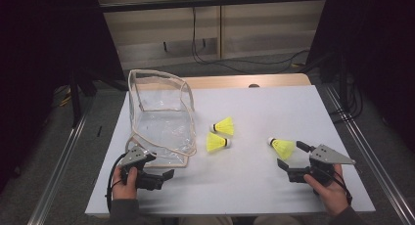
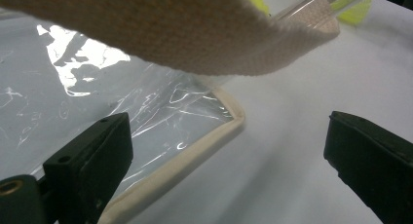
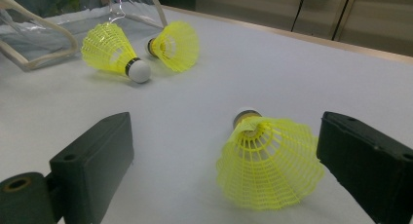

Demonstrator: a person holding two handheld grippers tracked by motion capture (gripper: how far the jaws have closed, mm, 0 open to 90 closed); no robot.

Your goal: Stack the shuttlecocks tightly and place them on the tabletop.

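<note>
White table [image 1: 274,195]. Clear bag [image 1: 161,120] at left, lying open. Left gripper [image 1: 161,175] spread wide beside bag's near corner. Right gripper [image 1: 289,156] spread wide around nearest shuttlecock [image 1: 283,146], not touching. Two more shuttlecocks [image 1: 219,142] mid-table near bag.

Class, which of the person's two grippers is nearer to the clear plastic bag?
The left. The left gripper sits at the clear plastic bag's near corner, jaws open beside its trim. The right gripper is far across the table, open around a yellow shuttlecock.
</note>
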